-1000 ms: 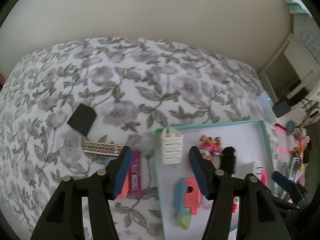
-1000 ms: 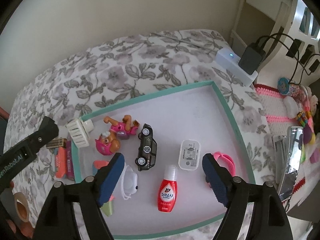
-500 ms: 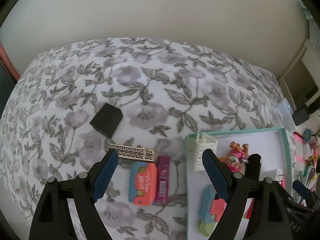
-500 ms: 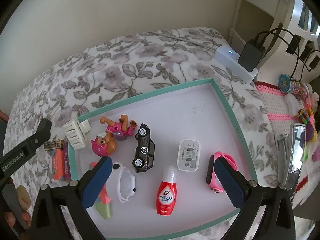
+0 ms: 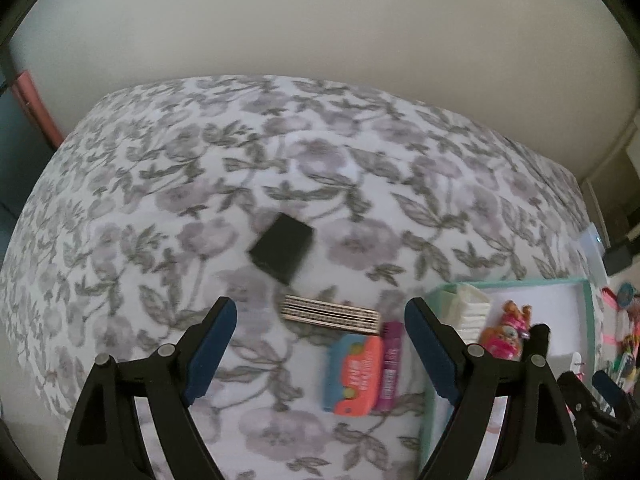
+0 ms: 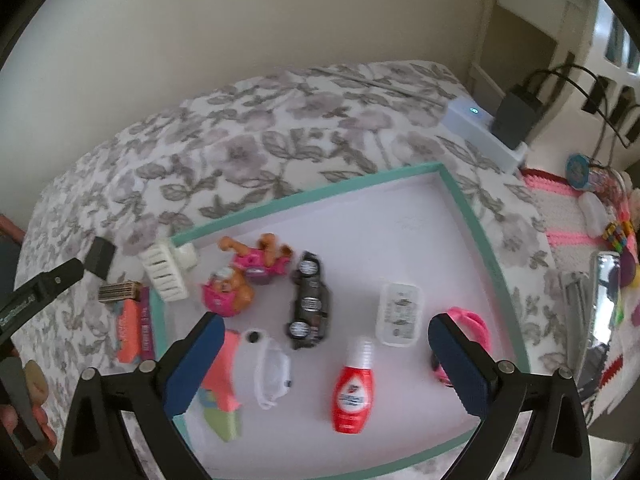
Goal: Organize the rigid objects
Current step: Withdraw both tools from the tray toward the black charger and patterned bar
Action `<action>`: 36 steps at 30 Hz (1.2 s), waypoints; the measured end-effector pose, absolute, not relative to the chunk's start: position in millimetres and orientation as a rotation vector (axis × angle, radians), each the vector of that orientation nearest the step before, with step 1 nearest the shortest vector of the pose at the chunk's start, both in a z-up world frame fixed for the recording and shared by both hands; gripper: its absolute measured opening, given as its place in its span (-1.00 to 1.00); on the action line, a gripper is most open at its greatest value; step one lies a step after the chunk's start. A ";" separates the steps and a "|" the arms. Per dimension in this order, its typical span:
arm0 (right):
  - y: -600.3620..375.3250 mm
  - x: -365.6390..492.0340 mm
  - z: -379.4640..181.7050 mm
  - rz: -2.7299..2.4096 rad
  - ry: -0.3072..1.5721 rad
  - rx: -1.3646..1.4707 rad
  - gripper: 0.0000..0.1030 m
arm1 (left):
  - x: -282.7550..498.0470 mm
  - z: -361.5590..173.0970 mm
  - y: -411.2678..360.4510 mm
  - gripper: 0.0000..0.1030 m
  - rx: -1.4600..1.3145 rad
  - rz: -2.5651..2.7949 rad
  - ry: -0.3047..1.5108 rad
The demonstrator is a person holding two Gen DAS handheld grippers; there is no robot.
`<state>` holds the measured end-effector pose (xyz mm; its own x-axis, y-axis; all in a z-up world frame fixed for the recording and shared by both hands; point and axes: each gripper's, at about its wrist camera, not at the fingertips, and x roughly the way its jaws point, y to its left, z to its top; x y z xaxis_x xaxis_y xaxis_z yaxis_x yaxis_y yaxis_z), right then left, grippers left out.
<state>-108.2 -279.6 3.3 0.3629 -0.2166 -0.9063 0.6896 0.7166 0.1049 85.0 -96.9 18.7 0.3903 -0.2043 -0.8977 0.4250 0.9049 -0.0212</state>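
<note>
My left gripper [image 5: 320, 308] hangs open over the flowered bedspread. Below it lie a patterned flat bar [image 5: 330, 315], an orange-and-blue toy [image 5: 352, 374] and a purple tube [image 5: 390, 364], with a black box [image 5: 282, 254] farther off. My right gripper [image 6: 326, 320] stands wide open above the teal-rimmed tray [image 6: 476, 224], holding nothing. In the tray are a black toy car [image 6: 310, 300], a red bottle [image 6: 354, 392], a white case [image 6: 400, 314], a pink band [image 6: 468, 320], pink pup figures [image 6: 240, 276] and a clear plastic piece [image 6: 274, 372]. A white ribbed holder [image 6: 164, 276] leans on the tray's left corner.
A white power unit with a black adapter [image 6: 484, 128] sits past the tray's far right corner. A pink crochet mat [image 6: 576, 216] with trinkets and a metal tool [image 6: 604, 300] lie to the right. A wall runs behind the bed. A person's hand [image 6: 24, 400] shows at lower left.
Both grippers' jaws have spread wider. The left gripper has swung left over the bedspread, so the tray now sits at its view's right edge. The right gripper has stayed over the tray.
</note>
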 end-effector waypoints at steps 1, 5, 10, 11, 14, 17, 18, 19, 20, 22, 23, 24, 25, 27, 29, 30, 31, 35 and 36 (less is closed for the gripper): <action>-276.1 -105.7 3.8 -0.605 1.044 0.523 1.00 | 88.7 19.8 -90.3 0.68 0.223 -0.389 1.099; -258.6 -88.6 5.4 -0.544 1.048 0.502 1.00 | 100.0 21.5 -69.3 0.68 0.200 -0.356 1.104; -234.9 -68.9 4.7 -0.489 1.064 0.461 1.00 | 111.6 22.2 -45.0 0.68 0.175 -0.317 1.112; -228.4 -64.0 4.6 -0.474 1.067 0.452 1.00 | 113.5 22.5 -40.5 0.68 0.172 -0.311 1.111; -214.6 -52.7 4.2 -0.436 1.071 0.436 1.00 | 120.1 22.5 -25.2 0.68 0.154 -0.292 1.113; -204.4 -42.9 2.9 -0.407 1.076 0.425 1.00 | 126.2 21.9 -11.6 0.68 0.130 -0.272 1.117; -200.6 -39.5 2.0 -0.399 1.079 0.421 1.00 | 128.5 21.3 -7.9 0.68 0.123 -0.267 1.119; -198.4 -37.2 1.4 -0.395 1.082 0.417 1.00 | 130.8 20.4 -4.5 0.68 0.115 -0.262 1.122; -195.5 -33.9 0.2 -0.391 1.087 0.411 1.00 | 132.9 19.3 -1.5 0.68 0.108 -0.258 1.126; -192.7 -29.9 -1.4 -0.386 1.092 0.406 1.00 | 137.2 15.9 2.5 0.68 0.097 -0.254 1.137; -190.6 -27.4 -2.1 -0.379 1.094 0.404 1.00 | 139.5 13.9 3.4 0.68 0.094 -0.255 1.144; -189.6 -25.3 -2.6 -0.374 1.096 0.406 1.00 | 140.6 12.9 3.7 0.68 0.092 -0.257 1.148; -188.4 -23.2 -3.3 -0.369 1.098 0.408 1.00 | 142.9 11.2 4.0 0.68 0.086 -0.261 1.154; -185.6 -17.0 -5.0 -0.358 1.102 0.408 1.00 | 146.2 9.3 4.2 0.68 0.077 -0.264 1.162; -182.5 -10.2 -6.8 -0.348 1.107 0.405 1.00 | 149.4 7.4 3.8 0.68 0.072 -0.267 1.166; -180.5 -5.9 -8.0 -0.339 1.110 0.406 1.00 | 151.4 6.1 3.4 0.68 0.072 -0.268 1.169; -179.1 -2.9 -8.8 -0.334 1.111 0.409 1.00 | 153.9 4.4 2.8 0.68 0.071 -0.268 1.173; -172.8 14.1 -13.9 -0.304 1.113 0.438 1.00 | 163.5 -4.3 1.6 0.68 0.070 -0.268 1.191; -171.6 17.5 -15.1 -0.301 1.113 0.443 1.00 | 166.2 -6.9 1.7 0.68 0.070 -0.266 1.195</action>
